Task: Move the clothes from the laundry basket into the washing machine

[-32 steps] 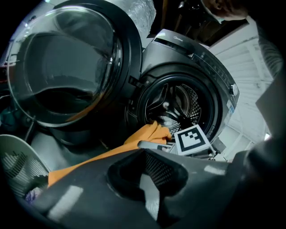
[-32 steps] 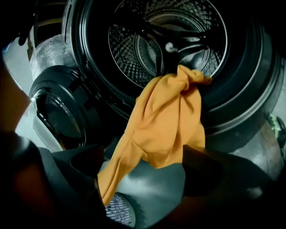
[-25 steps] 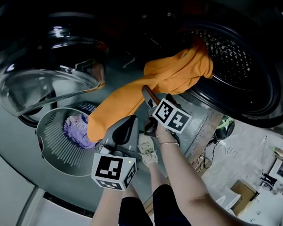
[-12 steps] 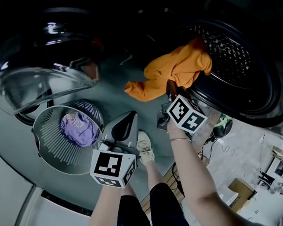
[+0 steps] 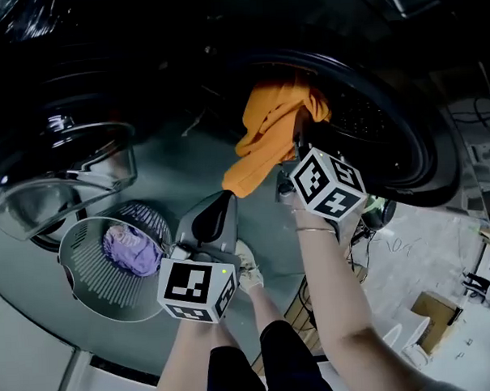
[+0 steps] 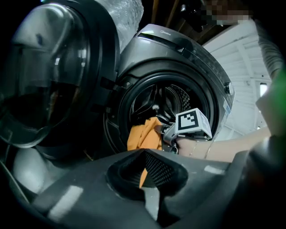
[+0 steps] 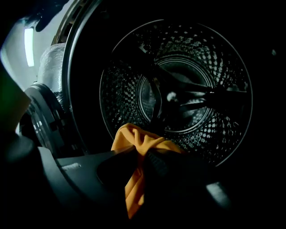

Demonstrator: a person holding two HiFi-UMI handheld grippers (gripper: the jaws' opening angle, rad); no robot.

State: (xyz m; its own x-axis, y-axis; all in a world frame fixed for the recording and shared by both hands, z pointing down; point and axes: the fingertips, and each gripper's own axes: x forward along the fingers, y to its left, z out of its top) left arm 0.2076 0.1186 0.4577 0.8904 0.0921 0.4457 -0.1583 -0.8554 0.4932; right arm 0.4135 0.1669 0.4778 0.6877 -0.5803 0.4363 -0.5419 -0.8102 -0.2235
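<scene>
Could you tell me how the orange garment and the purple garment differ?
The orange garment is clamped in the right gripper and hangs from the washing machine drum; the purple garment lies loose in the laundry basket, untouched. The orange garment drapes long; the purple garment is a small crumpled bundle. Both are soft cloth.

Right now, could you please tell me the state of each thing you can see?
washing machine door: open.
orange garment: gripped at the mouth of the drum, tail hanging outside.
right gripper: shut on the orange garment.
left gripper: shut, empty.
purple garment: lying in the laundry basket.
</scene>
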